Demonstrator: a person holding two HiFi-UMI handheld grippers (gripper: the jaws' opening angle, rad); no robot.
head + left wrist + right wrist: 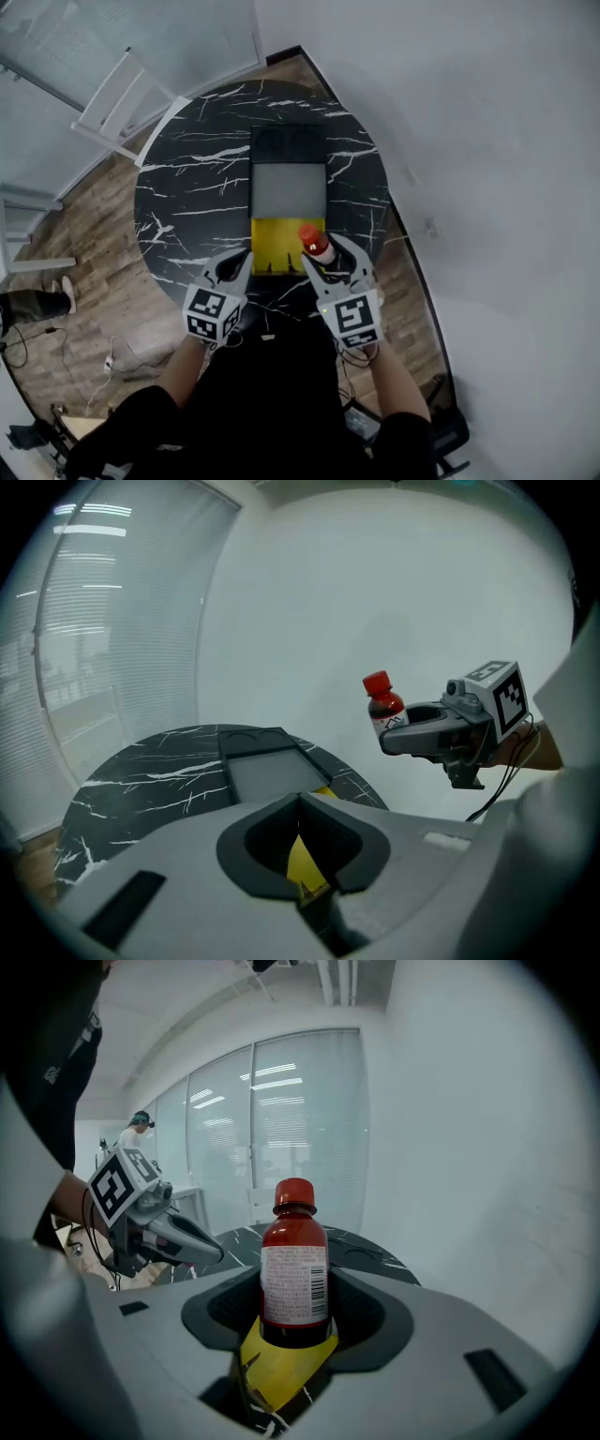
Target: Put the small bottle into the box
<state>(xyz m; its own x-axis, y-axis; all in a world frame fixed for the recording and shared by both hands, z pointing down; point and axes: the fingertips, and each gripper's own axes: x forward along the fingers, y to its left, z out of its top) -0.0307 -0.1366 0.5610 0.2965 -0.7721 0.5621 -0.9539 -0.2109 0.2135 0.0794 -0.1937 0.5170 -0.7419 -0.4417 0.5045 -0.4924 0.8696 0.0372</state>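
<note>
Right tool (328, 255) is clamped on the small bottle (316, 244), its jaws standing wide around the lower body, below the white label. The bottle stands upright between them, red cap uppermost, clear of any surface. Left tool (232, 262) has its jaws drawn together at the tips, with nothing in the hollow between them (only the yellow of the box shows through).

Location: the box (272, 248) lies open on the round black marbled worktop (187, 187), running from the centre toward the 6 o'clock edge. Its yellow compartment is nearest the person, with a grey panel and a black section beyond it toward 12 o'clock. The bottle hangs in the air at about 4 o'clock of the yellow compartment, over its right-hand edge as seen from the head view. The left tool hovers at about 7 o'clock of that compartment and touches nothing.

Assessment: the step in hand is the carry to the box; the placing itself is not yet done.

Next move, as judged: shift the bottle toward 10 o'clock until it sits squarely over the yellow floor, lower it inside the walls, then part the jaws. The grip is low on a tall body, so release should wait until the base is seated.
</note>
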